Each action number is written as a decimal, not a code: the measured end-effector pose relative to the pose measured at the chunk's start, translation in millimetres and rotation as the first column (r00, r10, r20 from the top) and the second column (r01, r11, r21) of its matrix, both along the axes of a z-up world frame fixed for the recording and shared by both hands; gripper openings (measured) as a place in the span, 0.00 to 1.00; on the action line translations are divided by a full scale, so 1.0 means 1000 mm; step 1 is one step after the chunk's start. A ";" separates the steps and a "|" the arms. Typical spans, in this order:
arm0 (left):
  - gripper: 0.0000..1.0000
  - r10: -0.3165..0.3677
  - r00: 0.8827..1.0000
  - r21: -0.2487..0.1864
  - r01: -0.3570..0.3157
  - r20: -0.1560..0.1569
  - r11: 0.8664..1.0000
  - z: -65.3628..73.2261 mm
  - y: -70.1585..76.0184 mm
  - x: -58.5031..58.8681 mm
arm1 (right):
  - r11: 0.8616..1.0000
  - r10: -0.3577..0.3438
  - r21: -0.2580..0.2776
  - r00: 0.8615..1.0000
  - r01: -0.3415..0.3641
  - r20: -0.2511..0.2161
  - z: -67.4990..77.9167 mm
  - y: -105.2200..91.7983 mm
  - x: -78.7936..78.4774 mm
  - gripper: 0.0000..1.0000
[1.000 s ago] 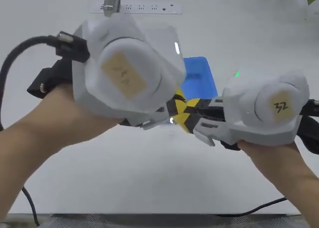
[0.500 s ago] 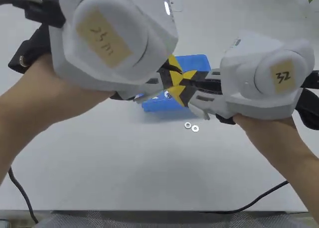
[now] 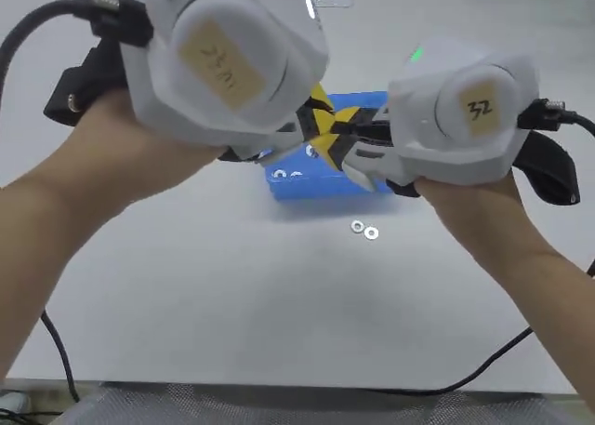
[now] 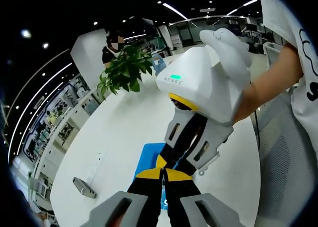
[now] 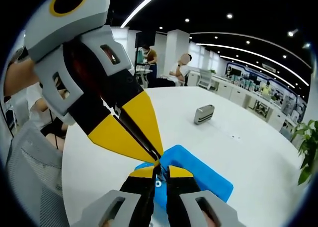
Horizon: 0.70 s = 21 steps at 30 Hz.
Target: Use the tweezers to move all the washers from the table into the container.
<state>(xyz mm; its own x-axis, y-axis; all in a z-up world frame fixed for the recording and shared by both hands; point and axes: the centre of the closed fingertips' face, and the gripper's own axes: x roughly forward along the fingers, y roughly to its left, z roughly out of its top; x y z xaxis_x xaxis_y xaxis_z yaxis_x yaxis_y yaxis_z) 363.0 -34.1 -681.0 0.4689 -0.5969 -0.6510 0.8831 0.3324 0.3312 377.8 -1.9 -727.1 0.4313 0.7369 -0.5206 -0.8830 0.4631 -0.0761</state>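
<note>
Head view: the left gripper [image 3: 314,132] and the right gripper [image 3: 346,139] met tip to tip at 12 o'clock of centre, over a flat blue rectangular plastic container [image 3: 325,187] on the white bench [image 3: 279,295]. A few small silver metal washers [image 3: 288,176] lay inside the container at its 8 o'clock corner. Two loose silver washers [image 3: 358,226] lay side by side on the bench, just off the container's 5 o'clock corner. By my judgement the job was partly done. Some washers were in, and at least these two were left to move.

Left gripper view: its own yellow-tipped jaws stood pressed together at 6 o'clock. What they pinched, if anything, was too fine to tell. The right gripper's white body hung at 1 o'clock, and its black jaws reached down to those tips. The blue container showed behind them toward 7 o'clock, and a leafy green plant [image 4: 124,68] stood at 11 o'clock.

Right gripper view: its own jaws at 6 o'clock stood close, with a thin dark slit between them. I could not tell whether they clamped anything. The left gripper came in from 10 o'clock, and its yellow jaws tapered to a point right at that slit. The blue container lay under the tips toward 5 o'clock.
</note>
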 end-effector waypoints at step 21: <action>0.00 -0.014 0.999 0.004 0.014 -0.050 1.000 -0.041 0.008 0.015 | 0.995 -0.020 -0.103 0.999 0.015 -0.045 -0.042 0.004 0.011 0.04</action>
